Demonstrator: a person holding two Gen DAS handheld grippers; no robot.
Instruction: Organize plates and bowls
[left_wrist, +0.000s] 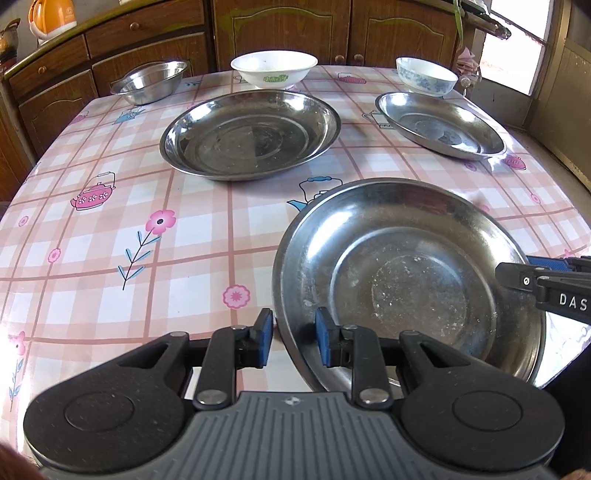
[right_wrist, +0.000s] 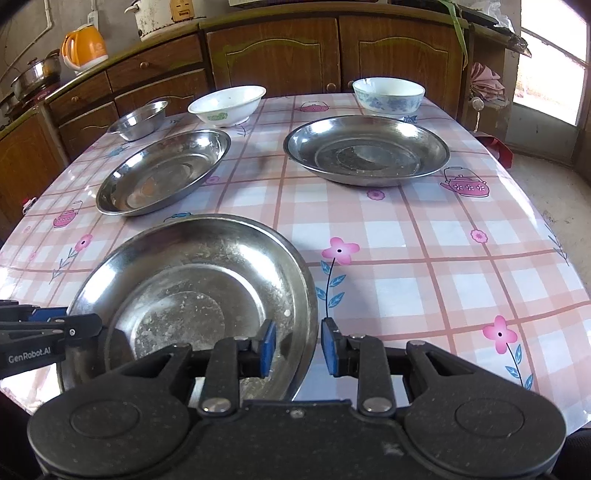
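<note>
Near plate (left_wrist: 406, 280) near rim hidden behind left gripper (left_wrist: 294, 341); right gripper (left_wrist: 546, 284) cut off by edge.

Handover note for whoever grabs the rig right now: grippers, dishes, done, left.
Left gripper: open, jaws straddling the near steel plate's left rim, not clamped.
Right gripper: open, straddling the same plate's right rim.
Dishes: middle steel plate and right steel plate lie separately behind it; steel bowl, white bowl and blue-patterned bowl line the tablecloth's far edge.
Done: nothing stacked.
Left: close on the near plate, stack plates, then probably group bowls.
</note>
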